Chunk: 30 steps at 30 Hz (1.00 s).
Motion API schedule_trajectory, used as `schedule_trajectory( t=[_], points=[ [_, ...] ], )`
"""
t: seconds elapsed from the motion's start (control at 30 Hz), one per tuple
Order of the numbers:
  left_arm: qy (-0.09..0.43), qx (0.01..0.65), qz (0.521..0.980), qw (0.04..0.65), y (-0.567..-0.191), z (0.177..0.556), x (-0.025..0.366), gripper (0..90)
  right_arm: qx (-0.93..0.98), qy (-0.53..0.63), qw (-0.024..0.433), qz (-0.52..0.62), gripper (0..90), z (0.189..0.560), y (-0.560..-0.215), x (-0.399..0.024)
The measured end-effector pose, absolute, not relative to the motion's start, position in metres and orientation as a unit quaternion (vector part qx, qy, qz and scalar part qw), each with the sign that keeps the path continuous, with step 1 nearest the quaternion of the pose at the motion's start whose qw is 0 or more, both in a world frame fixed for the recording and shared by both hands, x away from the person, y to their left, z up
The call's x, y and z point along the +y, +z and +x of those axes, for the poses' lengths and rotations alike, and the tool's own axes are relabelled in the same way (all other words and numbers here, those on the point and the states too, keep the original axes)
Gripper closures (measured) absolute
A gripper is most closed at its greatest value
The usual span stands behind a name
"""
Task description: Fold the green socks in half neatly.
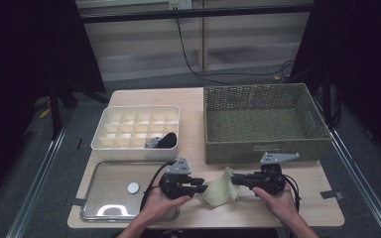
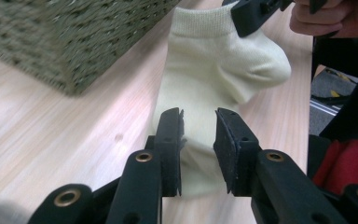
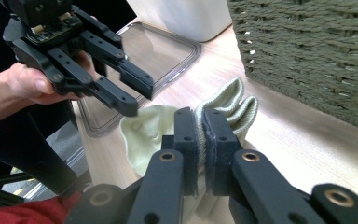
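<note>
The pale yellow-green knit sock [image 2: 214,70] looked like soft matt cloth with a ribbed cuff. The olive woven basket [image 1: 263,119] was rough, coarse cord weave. The light wooden table [image 1: 322,193] had a smooth, faintly shiny grain. The clear plastic lid [image 1: 109,188] was glossy, and the cream plastic divider box [image 1: 139,126] smooth. Both grippers' 2 jaws were matt black plastic with brass-coloured rivets.
</note>
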<state>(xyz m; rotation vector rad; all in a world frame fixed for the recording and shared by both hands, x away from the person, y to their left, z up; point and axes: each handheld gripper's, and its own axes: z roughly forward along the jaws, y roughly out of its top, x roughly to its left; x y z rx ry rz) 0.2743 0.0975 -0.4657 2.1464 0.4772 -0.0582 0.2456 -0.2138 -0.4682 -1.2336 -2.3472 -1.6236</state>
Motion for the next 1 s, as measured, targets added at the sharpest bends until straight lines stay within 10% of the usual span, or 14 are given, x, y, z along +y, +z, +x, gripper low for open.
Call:
schedule_trajectory(
  t=[1.0],
  points=[
    [-0.017,0.186,0.898,0.399,-0.497,0.273,0.078,70.1,-0.792,-0.495,0.058,-0.352,85.1,0.250,-0.480,-0.160]
  ],
)
